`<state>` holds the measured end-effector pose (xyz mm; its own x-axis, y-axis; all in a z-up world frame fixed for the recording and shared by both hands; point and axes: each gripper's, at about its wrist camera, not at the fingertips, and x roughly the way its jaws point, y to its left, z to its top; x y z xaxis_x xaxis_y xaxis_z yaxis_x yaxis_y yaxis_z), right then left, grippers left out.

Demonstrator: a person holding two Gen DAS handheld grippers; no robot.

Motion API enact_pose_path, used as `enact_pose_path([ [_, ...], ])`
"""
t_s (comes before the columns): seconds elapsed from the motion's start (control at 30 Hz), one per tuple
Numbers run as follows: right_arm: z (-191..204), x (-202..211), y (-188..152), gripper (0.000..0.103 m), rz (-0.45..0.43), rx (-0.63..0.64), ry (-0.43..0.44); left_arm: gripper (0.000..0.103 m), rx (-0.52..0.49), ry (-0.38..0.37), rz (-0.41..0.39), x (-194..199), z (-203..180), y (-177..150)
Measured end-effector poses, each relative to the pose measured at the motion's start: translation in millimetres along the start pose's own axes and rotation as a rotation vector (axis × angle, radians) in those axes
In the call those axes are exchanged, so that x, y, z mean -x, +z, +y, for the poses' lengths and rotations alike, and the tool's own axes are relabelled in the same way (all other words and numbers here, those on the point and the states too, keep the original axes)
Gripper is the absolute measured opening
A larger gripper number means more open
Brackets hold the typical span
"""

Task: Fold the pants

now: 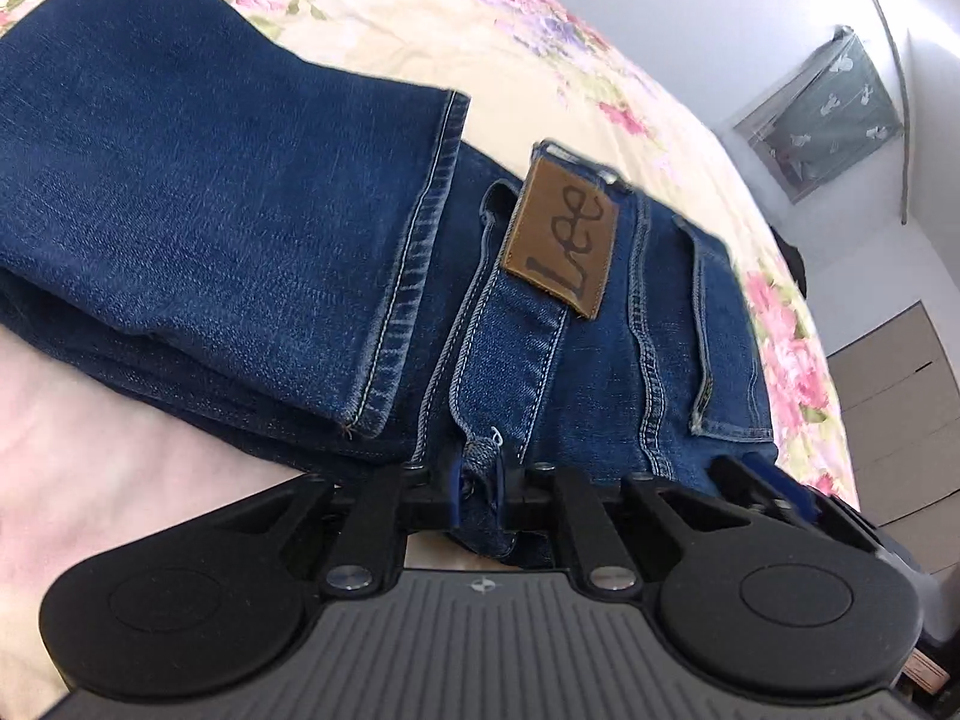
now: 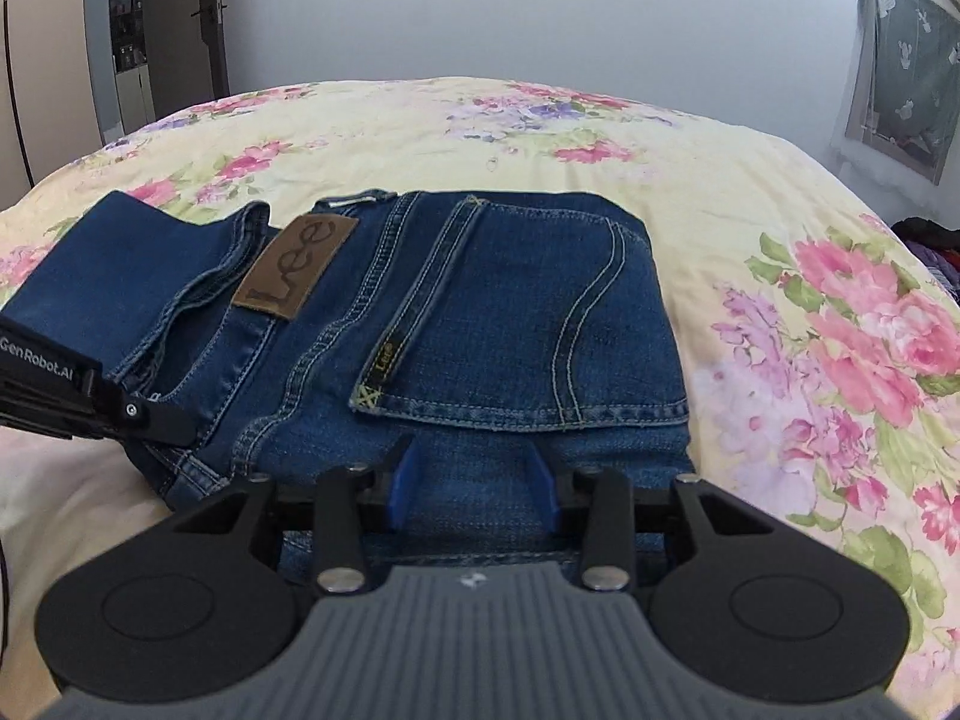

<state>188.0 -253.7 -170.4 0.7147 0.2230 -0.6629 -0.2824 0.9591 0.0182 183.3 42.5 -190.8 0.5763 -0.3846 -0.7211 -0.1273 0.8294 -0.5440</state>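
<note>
Jeans (image 1: 198, 192) folded on floral bedspread (image 2: 810, 312), left gripper (image 1: 480, 480) pinching waistband.

Left wrist view: jeans (image 1: 210, 210) run off the left edge, so the folded legs' far end isn't visible. The left hand-held gripper (image 1: 480, 480) fingertips are buried in a bunched denim edge; pad contact can't be seen. Right hand-held gripper (image 1: 780, 492) only pokes in at lower right, mostly behind the mount. Right wrist view: the denim's near edge disappears under the gripper body. Dark doorway (image 2: 126, 30) contents too small to tell.
</note>
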Motion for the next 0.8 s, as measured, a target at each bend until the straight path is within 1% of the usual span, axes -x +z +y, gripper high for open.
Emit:
enact_pose_path([
  [0.07,-5,16,0,0.035,-0.062,-0.045,0.017,0.013,0.002,0.001,0.005,-1,2,1],
  [0.1,-7,22,-2,0.035,-0.077,-0.059,0.023,0.017,0.002,0.008,0.007,-2,2,1],
  [0.17,-8,22,-8,0.035,-0.059,-0.063,0.022,0.018,0.006,0.020,0.019,-6,2,2],
  [0.23,-5,11,-12,0.035,-0.007,-0.030,0.012,0.019,0.002,0.028,0.022,-3,0,2],
  [0.27,-4,8,-11,0.035,0.008,-0.016,0.006,0.019,0.006,0.025,0.021,1,-1,2],
  [0.3,-4,9,-10,0.035,0.005,-0.019,0.004,0.020,0.012,0.016,0.023,4,-2,5],
  [0.37,-7,19,-7,0.035,-0.026,-0.059,0.015,0.027,-0.002,0.000,0.018,20,-1,8],
  [0.43,-8,31,-7,0.035,-0.068,-0.088,0.038,0.041,-0.014,-0.010,-0.003,39,5,13],
  [0.47,-6,37,-7,0.035,-0.093,-0.086,0.046,0.045,-0.009,-0.014,-0.021,50,12,16],
  [0.5,-3,42,-7,0.035,-0.116,-0.075,0.050,0.053,0.002,-0.015,-0.041,60,20,18],
  [0.53,1,47,-6,0.035,-0.137,-0.059,0.053,0.058,0.023,-0.017,-0.065,70,30,20],
  [0.57,5,50,-6,0.035,-0.150,-0.046,0.056,0.060,0.050,-0.017,-0.087,78,41,22],
  [0.63,16,53,-3,0.035,-0.166,-0.014,0.070,0.061,0.124,-0.018,-0.123,90,67,24],
  [0.67,23,52,-1,0.035,-0.161,0.002,0.077,0.061,0.166,-0.015,-0.137,95,81,25],
  [0.8,60,44,5,0.035,-0.139,0.080,0.109,0.061,0.303,0.032,-0.201,109,126,25],
])
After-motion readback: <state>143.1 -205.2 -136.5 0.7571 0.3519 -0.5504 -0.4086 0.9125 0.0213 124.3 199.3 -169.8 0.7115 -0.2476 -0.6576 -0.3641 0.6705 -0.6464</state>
